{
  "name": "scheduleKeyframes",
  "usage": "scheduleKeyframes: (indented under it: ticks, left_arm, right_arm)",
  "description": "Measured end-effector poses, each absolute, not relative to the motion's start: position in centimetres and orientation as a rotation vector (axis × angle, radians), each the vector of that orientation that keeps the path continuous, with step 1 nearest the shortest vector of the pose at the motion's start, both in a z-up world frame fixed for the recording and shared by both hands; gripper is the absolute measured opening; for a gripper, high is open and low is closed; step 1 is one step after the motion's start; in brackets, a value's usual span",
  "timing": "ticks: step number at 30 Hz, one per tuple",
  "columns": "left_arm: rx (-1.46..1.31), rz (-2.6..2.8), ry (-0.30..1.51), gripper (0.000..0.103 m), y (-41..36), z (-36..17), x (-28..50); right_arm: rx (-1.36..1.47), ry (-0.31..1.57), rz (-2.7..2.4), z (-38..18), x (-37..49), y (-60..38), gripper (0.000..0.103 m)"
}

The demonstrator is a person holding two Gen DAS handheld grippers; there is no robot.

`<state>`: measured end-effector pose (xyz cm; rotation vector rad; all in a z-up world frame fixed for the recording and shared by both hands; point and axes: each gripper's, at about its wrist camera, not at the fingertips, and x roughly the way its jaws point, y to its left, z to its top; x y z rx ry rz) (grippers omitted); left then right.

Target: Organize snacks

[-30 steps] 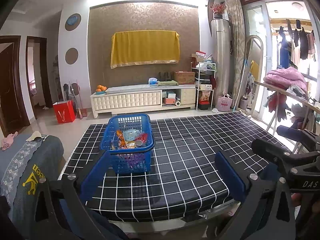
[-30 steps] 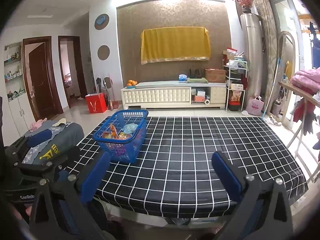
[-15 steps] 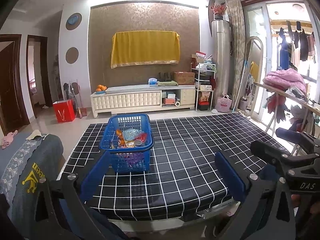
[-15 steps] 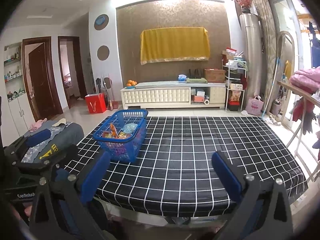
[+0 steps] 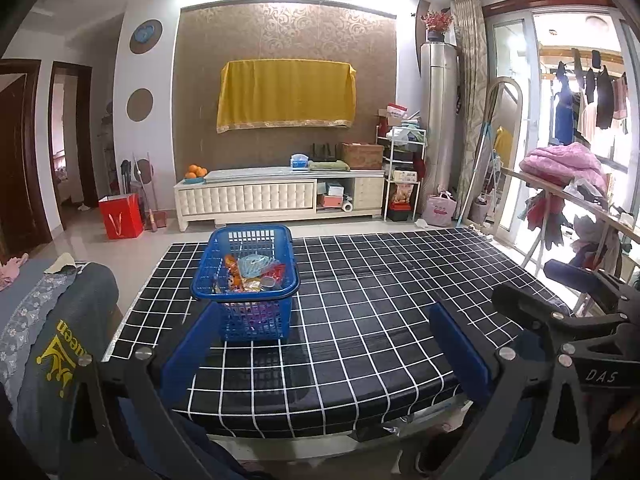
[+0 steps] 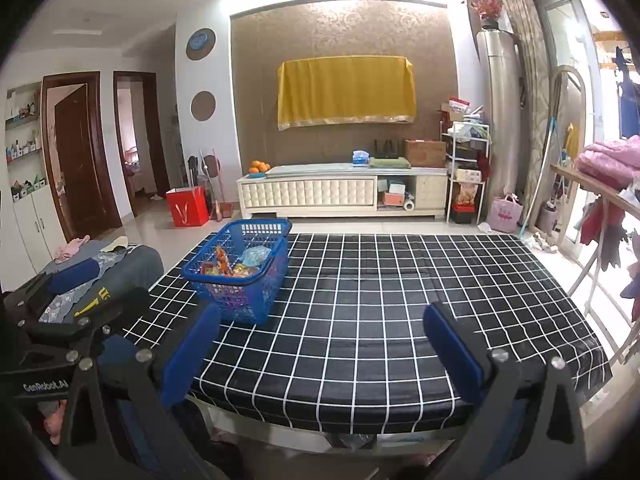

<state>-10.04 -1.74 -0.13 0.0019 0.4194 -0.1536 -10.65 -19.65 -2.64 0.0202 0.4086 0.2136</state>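
My left gripper (image 5: 324, 344) hangs at the near edge of the table (image 5: 380, 320), jaws spread wide with nothing between them. My right gripper (image 6: 320, 344) sits beside it, just as wide apart and just as bare. Each one shows at the edge of the other's view, close alongside.

Ahead of my left jaws, the blue basket (image 5: 248, 280) stands upright on the left part of the black checked tabletop, with the snacks (image 5: 252, 272) heaped inside it. From the right view the basket (image 6: 240, 268) lies off to the left of the jaws; the tabletop in front of them lies bare.

A grey cushion (image 5: 48, 328) with yellow print crowds the table's left side, and a clothes rack (image 5: 568, 192) with a pink quilt stands along the right. Past the table are a white cabinet (image 5: 280, 200), a red bag (image 5: 120, 216) on the floor and a yellow cloth (image 5: 286, 94) on the wall.
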Motion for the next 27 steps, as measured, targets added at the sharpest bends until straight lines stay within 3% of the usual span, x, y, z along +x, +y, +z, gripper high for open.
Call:
scheduleKeyframes:
  ticks: [27]
  left_arm:
    - [-0.009,-0.133,0.435,0.103,-1.6,-0.37,-10.05]
  right_arm:
    - [0.017,0.409,0.213,-2.42,-10.65,-19.54,0.103]
